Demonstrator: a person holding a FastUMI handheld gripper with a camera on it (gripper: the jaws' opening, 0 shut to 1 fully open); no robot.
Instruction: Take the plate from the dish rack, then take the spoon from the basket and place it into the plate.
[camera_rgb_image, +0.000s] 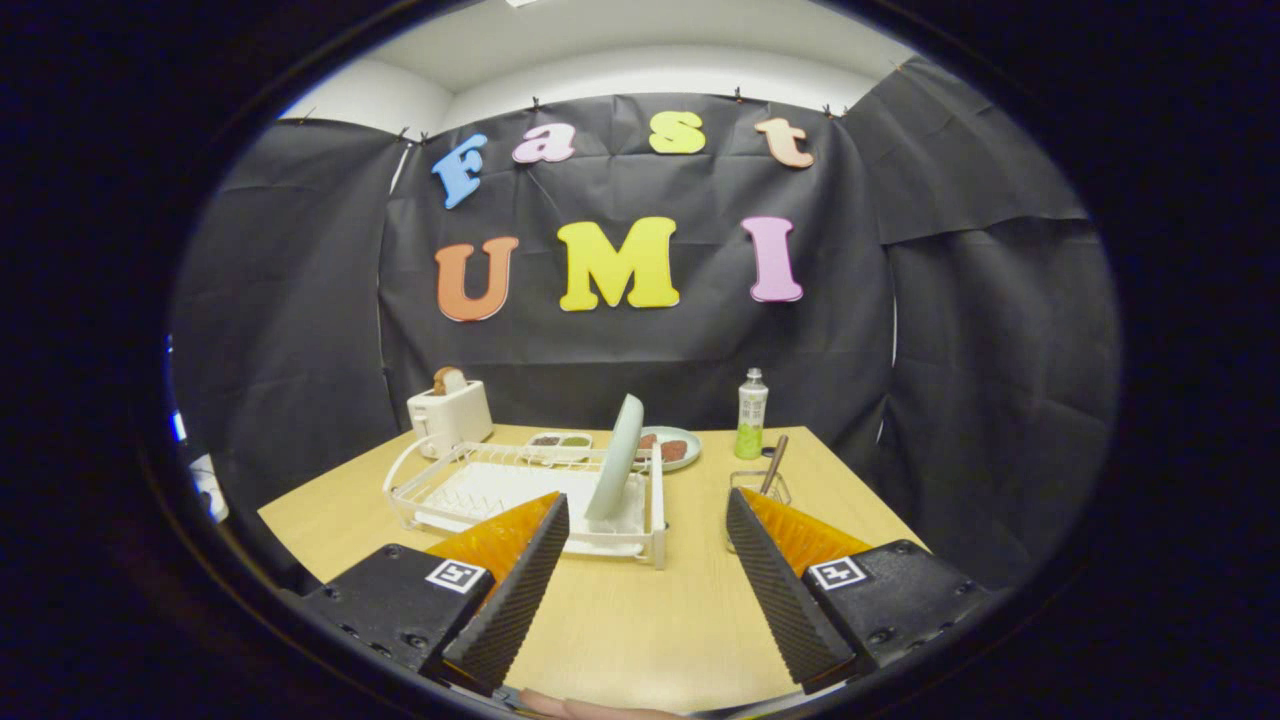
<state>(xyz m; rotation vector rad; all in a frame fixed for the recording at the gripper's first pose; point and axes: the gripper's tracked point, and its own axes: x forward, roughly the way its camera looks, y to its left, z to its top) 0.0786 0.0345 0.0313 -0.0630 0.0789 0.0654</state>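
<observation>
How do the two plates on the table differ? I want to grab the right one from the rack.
The pale plate stands on edge in the white dish rack, just ahead of the open gripper; the far plate lies flat on the table behind the rack. The pale plate is bare; the far plate holds brownish food. The pale plate looks larger, being nearer. Both are round and light-coloured.

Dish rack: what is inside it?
One pale plate stands on edge inside the white dish rack; other slots look bare. Its near corner hides behind the open gripper.
</observation>
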